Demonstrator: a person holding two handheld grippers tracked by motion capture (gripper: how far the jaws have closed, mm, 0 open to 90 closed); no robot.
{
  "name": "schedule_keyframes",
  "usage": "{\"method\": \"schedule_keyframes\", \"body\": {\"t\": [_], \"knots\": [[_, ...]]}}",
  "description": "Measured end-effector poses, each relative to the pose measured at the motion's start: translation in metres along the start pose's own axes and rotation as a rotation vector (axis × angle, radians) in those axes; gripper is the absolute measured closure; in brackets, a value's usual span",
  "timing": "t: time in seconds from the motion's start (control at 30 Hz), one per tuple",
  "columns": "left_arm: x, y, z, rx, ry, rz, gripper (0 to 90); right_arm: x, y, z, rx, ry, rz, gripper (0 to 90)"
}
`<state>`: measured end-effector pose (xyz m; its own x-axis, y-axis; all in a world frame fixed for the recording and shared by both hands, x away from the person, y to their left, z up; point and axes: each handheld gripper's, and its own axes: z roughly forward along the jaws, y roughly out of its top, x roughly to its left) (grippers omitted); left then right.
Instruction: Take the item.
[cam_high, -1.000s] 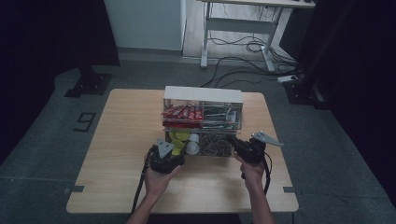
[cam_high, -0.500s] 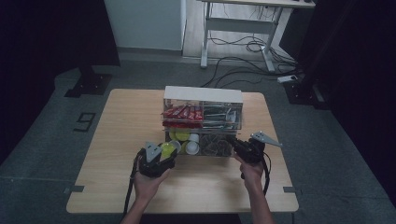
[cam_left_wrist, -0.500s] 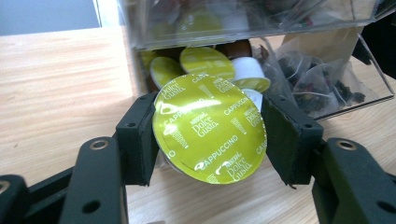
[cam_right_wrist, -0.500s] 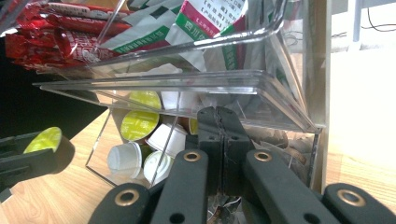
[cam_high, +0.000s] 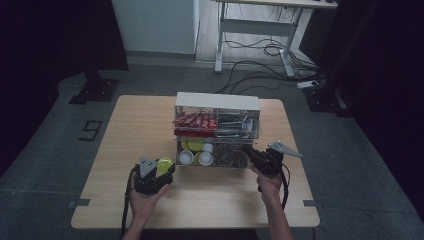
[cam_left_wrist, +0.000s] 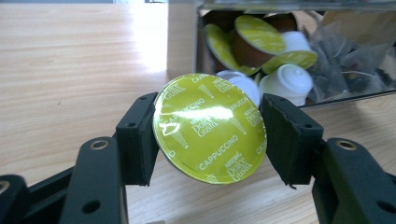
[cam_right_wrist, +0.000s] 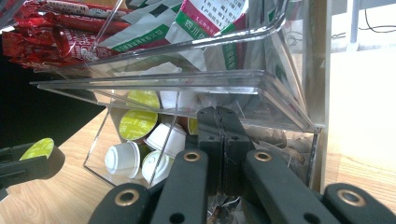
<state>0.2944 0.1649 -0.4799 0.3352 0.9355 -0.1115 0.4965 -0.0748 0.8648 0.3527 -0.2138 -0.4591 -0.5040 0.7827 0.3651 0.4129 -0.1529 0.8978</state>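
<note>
Dim room, bright close-ups

The high view is dark and soft, black toward nine and three o'clock, with the desk (cam_high: 150, 130) palely lit from above. Both gripper views are brighter: glare streaks the green capsule lid (cam_left_wrist: 210, 127), the clear organizer (cam_right_wrist: 196, 79) reflects light, and its twelve-to-three o'clock corner washes out white.

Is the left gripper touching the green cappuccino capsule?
Touching. In the left gripper view, both pads of the left gripper press against opposite edges of the green cappuccino capsule, holding it clear of the table.
</note>
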Motion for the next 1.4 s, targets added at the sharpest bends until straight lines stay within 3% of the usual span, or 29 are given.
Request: {"method": "schedule_keyframes", "body": {"t": [0.3, 0.67, 0.9, 1.4], "knots": [[0.018, -0.014, 0.002, 0.039, 0.039, -0.025, 40.5, 0.000, 0.000, 0.000, 0.001, -0.007, -0.011, 88.7], [0.036, -0.032, 0.017, 0.126, 0.079, -0.063, 40.5, 0.000, -0.002, 0.002, 0.010, -0.009, -0.007, 88.5], [0.040, -0.037, 0.026, 0.160, 0.099, -0.060, 40.4, -0.001, -0.002, 0.003, 0.010, -0.008, -0.009, 88.1], [0.042, -0.039, 0.035, 0.185, 0.104, -0.053, 40.1, -0.002, -0.003, 0.003, 0.013, -0.013, -0.014, 87.6]]}}
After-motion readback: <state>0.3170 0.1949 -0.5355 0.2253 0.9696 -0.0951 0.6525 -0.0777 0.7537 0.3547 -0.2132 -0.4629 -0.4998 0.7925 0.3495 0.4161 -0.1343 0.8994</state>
